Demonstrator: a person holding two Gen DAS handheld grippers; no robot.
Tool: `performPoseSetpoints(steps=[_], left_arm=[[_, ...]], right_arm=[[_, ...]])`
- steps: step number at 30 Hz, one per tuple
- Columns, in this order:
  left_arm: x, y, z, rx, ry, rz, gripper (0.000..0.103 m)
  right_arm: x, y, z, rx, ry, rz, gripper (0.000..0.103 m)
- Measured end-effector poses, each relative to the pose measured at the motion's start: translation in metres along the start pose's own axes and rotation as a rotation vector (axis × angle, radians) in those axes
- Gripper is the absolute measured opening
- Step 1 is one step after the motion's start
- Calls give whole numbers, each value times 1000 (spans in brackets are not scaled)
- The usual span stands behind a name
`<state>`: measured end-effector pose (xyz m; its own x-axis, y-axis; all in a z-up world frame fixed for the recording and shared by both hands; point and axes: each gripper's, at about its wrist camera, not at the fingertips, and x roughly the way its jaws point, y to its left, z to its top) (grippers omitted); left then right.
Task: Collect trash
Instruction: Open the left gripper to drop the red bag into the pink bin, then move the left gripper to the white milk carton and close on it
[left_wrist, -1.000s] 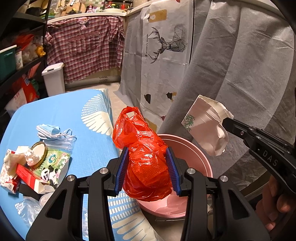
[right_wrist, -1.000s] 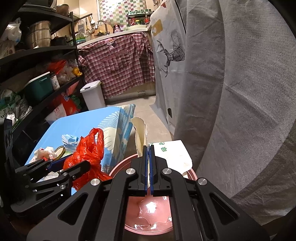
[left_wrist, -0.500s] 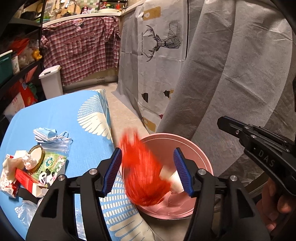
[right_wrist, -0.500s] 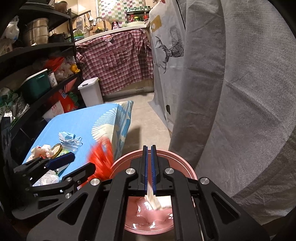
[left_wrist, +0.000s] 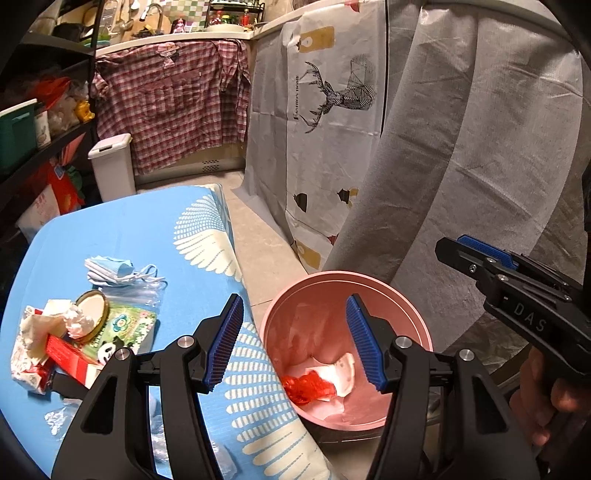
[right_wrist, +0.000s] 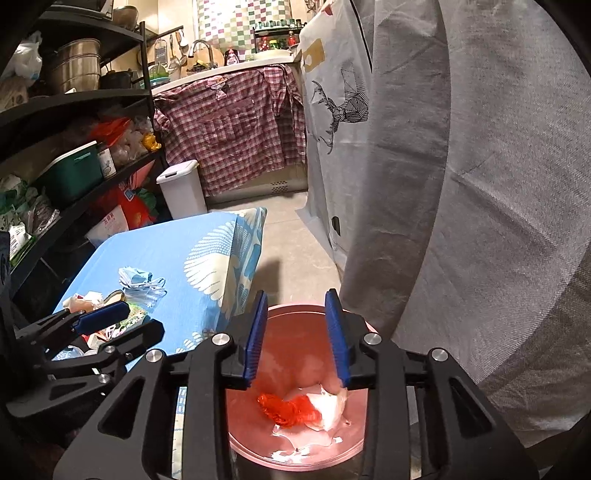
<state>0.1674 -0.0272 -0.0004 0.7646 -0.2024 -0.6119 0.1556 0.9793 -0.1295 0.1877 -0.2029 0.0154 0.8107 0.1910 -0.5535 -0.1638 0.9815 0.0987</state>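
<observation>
The pink bin (left_wrist: 345, 354) stands on the floor right beside the near corner of the worktop (left_wrist: 140, 236), and everything here is placed by it. At its bottom lie the red plastic bag (left_wrist: 308, 387), crumpled, and the white paper wrapper (left_wrist: 343, 371) touching it on the side away from the worktop — both loose, gripped by nothing.

The left tool (left_wrist: 295, 343) hangs above the bin's worktop-side rim with its blue pads standing apart and nothing between them. The right tool (right_wrist: 297, 336) hangs over the bin's mouth; its jaws have just been opening and are now apart, empty, with the bag and wrapper seen far below through the gap. In the left wrist view a hand (left_wrist: 550, 395) grips the right tool's handle beyond the bin's far rim.

On the worktop, covered in a blue cloth with a white feather pattern, more trash lies well apart from the bin: a blue face mask (left_wrist: 110, 271), a clear plastic bag (left_wrist: 142, 291), a round lid (left_wrist: 90, 308) with a crumpled tissue (left_wrist: 75, 323) on it, a green panda packet (left_wrist: 122, 330) and a red-and-white carton (left_wrist: 62, 356).

Beyond the bin a grey fabric sheet (left_wrist: 472, 155) hangs — next to it a white one printed with a deer (left_wrist: 332, 96). Further back stand a white lidded bin (left_wrist: 112, 166), a plaid shirt (left_wrist: 173, 114) draped over a kitchen counter, and dark shelves (right_wrist: 74, 110) packed with pots and boxes.
</observation>
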Motion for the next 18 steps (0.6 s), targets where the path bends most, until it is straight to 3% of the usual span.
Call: performPoseSetpoints(steps=[5,10,18], left_arm=[[-12,12,2,-19,-20,11,51],[-32,32,9,-48,-49,40,38],[-76,78,24,-63,-92,89,33]], right_arm=[[-1,11,-3,-25,-2,3,39],[-5,26,-4,-54,-10,22,39],[-15,61,-6,-100,-30,115,38]])
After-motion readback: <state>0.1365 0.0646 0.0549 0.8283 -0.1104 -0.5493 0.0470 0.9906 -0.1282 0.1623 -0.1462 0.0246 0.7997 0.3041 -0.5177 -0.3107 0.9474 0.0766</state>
